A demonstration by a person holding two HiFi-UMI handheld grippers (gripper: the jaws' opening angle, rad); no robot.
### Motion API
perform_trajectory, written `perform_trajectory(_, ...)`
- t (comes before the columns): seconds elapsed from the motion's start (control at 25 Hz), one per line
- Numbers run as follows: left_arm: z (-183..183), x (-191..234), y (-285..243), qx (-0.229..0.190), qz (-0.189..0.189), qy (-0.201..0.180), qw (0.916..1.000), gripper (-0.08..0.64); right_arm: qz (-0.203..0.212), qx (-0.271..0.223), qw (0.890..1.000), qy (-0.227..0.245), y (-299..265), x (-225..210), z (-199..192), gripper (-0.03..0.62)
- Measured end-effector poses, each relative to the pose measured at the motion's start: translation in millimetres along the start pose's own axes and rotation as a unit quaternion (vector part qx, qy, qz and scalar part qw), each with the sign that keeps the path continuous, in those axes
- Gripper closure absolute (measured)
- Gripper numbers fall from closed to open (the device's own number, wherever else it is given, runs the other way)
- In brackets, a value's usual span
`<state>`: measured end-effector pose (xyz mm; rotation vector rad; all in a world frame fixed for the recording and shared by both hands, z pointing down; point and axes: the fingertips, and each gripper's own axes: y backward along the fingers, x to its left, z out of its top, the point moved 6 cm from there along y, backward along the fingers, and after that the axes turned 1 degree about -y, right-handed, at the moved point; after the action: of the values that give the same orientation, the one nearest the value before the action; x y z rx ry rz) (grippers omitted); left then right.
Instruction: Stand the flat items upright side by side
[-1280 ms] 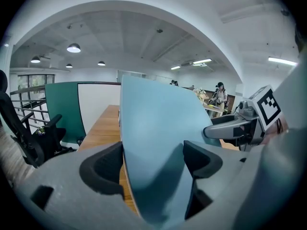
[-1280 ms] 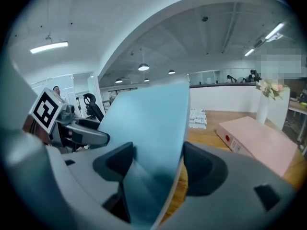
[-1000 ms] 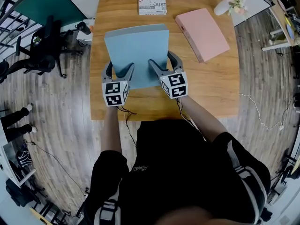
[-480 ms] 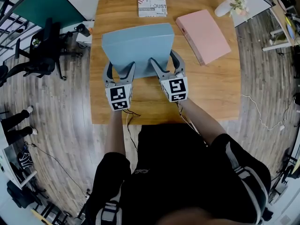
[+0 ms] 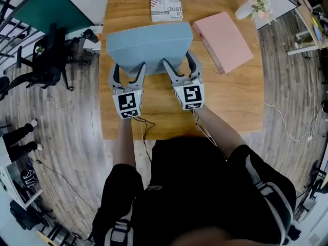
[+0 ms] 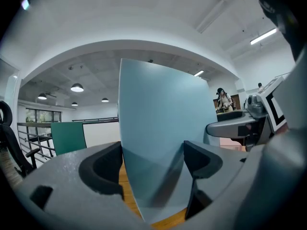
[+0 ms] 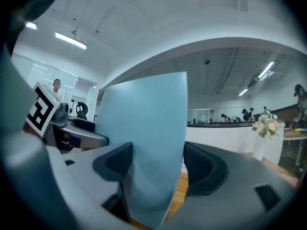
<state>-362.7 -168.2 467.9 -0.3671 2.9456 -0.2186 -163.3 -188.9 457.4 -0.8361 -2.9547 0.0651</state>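
Left gripper [image 5: 128, 68], right gripper [image 5: 178, 61] each pinching blue folder [image 5: 148, 42], raised steeper than 1 second ago

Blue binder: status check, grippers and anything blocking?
Both clamped: left gripper and right gripper on blue binder, near edge. Binder tilted, not yet upright. Pink binder and patterned book lie flat; nothing blocking.

wood plank floor [image 5: 66, 137], black office chair [image 5: 47, 58], ceiling lights [image 6: 77, 87]

A vase of flowers [image 5: 252, 5] is set at the far right corner of the wooden table [image 5: 230, 101]; an office chair [image 5: 48, 58] is seen left of it, on the plank floor [image 5: 66, 152].
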Motion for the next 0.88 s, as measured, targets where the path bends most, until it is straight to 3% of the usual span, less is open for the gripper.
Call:
perform_trajectory(0.16, -24.8, -0.4, -7.5, 0.010, -0.014, 0.003, 0.9998, 0.155, -0.003, 0.024, 1.000, -0.009, -3.2, 2.2, -21.5, 0.268)
perform_trajectory(0.28, -35.3, -0.6, -2.0, 0.005, -0.013, 0.008, 0.9999, 0.150, 0.004, 0.016, 1.000, -0.009, -0.3, 4.9, -25.6, 0.268)
perform_trajectory(0.36, -33.1, -0.7, 3.8, -0.006, -0.015, 0.007, 0.9999, 0.149, 0.030, 0.014, 0.999, -0.014, 2.7, 3.3, -27.2, 0.253)
perform_trajectory(0.44, -32.6, -0.8, 10.0, -0.011, -0.022, 0.010, 0.9996, 0.164, 0.085, 0.019, 0.996, -0.018, 8.5, -1.2, -28.0, 0.231)
perform_trajectory(0.56, -35.8, -1.4, 15.9, -0.006, -0.038, 0.005, 0.9992, 0.184, 0.190, 0.040, 0.981, 0.008, 17.3, -19.8, -26.7, 0.179)
perform_trajectory(0.64, -38.2, -2.2, 17.9, 0.000, -0.049, 0.000, 0.9988, 0.184, 0.236, 0.070, 0.969, 0.038, 16.3, -42.4, -25.2, 0.133)
perform_trajectory(0.76, -36.9, -2.7, 18.4, 0.001, -0.056, -0.001, 0.9984, 0.184, 0.299, 0.101, 0.945, 0.084, 3.9, -59.8, -11.7, 0.120)
perform_trajectory(0.88, -36.6, -2.5, 17.8, 0.007, -0.053, 0.005, 0.9986, 0.183, 0.357, 0.100, 0.921, 0.122, -9.4, -50.1, 1.4, 0.125)
